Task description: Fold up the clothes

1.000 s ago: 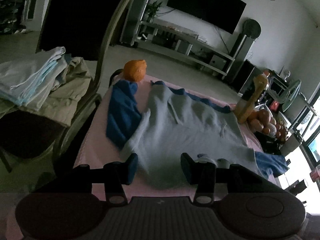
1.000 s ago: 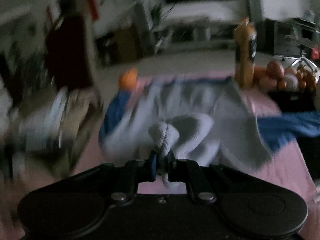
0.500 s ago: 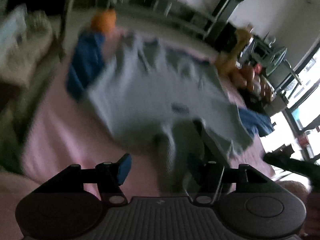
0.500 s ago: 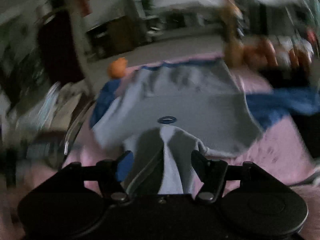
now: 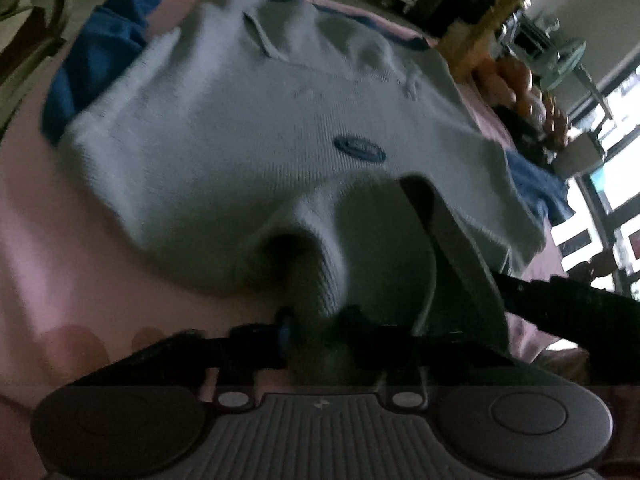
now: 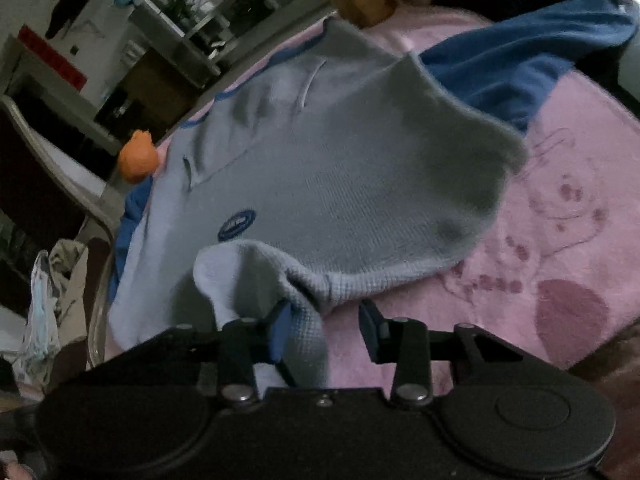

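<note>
A table (image 6: 560,216) covered by a pink cloth printed with faint darker pink figures is seen in a dim living room; a low media shelf (image 6: 188,36) with a potted plant stands against the far wall, and bright windows (image 5: 608,184) are seen at the right of the left wrist view. At the table's far end an amber bottle (image 5: 492,28) stands beside a heap of fruit (image 5: 516,84), and an orange ball (image 6: 138,156) sits at the far left corner. Folded clothes (image 6: 52,300) are piled on a chair off the left edge.

A light grey-blue knitted sweater (image 6: 340,168) is spread on the table, its blue sleeve (image 6: 520,60) trailing off to the right and its oval blue badge (image 6: 237,224) facing up. The near hem is bunched and lifted toward both tools. The left gripper (image 5: 316,332) has its jaws closed on a fold of that hem. The right gripper (image 6: 324,328) has its jaws parted, with a waffle-textured fold draped against the left blue pad (image 6: 280,330) only; the right pad is bare above the pink cloth
</note>
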Demonstrator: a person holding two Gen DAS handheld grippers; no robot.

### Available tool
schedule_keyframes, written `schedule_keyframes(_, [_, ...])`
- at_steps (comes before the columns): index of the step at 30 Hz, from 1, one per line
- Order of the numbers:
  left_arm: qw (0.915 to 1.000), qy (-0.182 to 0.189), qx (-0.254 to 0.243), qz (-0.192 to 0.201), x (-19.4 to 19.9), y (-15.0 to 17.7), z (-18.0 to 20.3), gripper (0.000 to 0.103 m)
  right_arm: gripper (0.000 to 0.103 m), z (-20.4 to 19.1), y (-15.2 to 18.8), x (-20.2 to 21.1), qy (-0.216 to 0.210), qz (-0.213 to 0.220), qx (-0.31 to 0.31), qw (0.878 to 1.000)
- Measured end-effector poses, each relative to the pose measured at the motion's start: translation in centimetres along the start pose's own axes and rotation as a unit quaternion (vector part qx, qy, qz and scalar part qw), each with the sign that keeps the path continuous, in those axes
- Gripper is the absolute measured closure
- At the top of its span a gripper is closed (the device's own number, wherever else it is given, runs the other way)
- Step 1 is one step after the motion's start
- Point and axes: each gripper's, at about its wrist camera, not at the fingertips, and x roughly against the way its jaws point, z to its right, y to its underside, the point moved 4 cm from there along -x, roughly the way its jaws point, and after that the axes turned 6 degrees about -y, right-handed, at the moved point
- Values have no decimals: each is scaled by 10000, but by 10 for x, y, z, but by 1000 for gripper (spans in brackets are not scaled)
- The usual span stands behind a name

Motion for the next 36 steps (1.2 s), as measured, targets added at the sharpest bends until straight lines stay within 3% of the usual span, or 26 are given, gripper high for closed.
schedule_keyframes(1, [9999, -36, -50, 106, 4, 2, 1, 101, 75, 0, 3, -5, -43, -90, 2, 9999])
schedule_keyframes(2, [9997, -72, -101, 211, 8, 4, 3, 101, 92, -2, 5, -8, -57, -153, 45, 9999])
schedule_keyframes(3, [9993, -104, -160, 335, 13, 6, 5, 102, 100, -5, 7, -9, -26, -176, 142, 9997])
schedule_keyframes(5, [9974, -69, -314, 651, 38, 14, 11, 102, 100, -13, 10, 1, 65, -98, 344, 9993])
schedule_keyframes(7, [9953, -9, -446, 865, 63, 24, 15, 102, 100, -19, 13, 23, -221, 4, 212, 9995])
schedule_keyframes(9, [9971, -56, -505, 562, 65, 37, 14, 102, 100, -27, 24, 48, -373, 4, 300, 9989])
schedule_keyframes(11, [9980, -151, -578, 203, 64, 51, 12, 101, 100, -27, 37, 53, 39, -210, 670, 9975])
schedule_keyframes(13, [9942, -573, -741, -532, 39, 69, 5, 101, 100, -22, 50, 48, 501, -534, 904, 9932])
schedule_keyframes(14, [9906, -756, -802, -809, 31, 76, 2, 101, 97, -18, 54, 41, 718, -746, 914, 9904])
schedule_keyframes(16, [9893, -915, -805, -806, 35, 79, -5, 98, 91, -13, 62, 32, 1098, -1097, 937, 9834])
schedule_keyframes(19, [9957, -527, -734, -212, 60, 69, -8, 80, 62, -22, 58, 52, 1000, -735, 1040, 9868])
schedule_keyframes(21, [9968, -298, -709, 204, 75, 60, -8, 76, 62, -30, 52, 63, 779, -468, 1097, 9898])
schedule_keyframes(26, [9891, -841, -1013, 653, 56, 34, 8, 76, 74, -49, 32, 43, 330, -141, 1296, 9909])
schedule_keyframes(30, [9778, -1387, -1366, 779, 23, 24, 17, 78, 74, -52, 31, 9, 652, -97, 1771, 9820])
schedule_keyframes(31, [9748, -1507, -1507, 663, 19, 29, 15, 74, 74, -50, 32, 2, 791, -115, 1889, 9787])
schedule_keyframes(33, [9693, -1717, -1707, 421, 19, 32, 12, 71, 90, -40, 32, -1, 1124, -231, 1873, 9756])
schedule_keyframes(34, [9722, -1690, -1589, 311, 23, 30, 10, 73, 96, -37, 30, 1, 1216, -239, 1806, 9757])
schedule_keyframes(36, [9753, -1708, -1342, 399, 42, 18, 0, 73, 96, -31, 26, 6, 1368, -251, 1648, 9765])
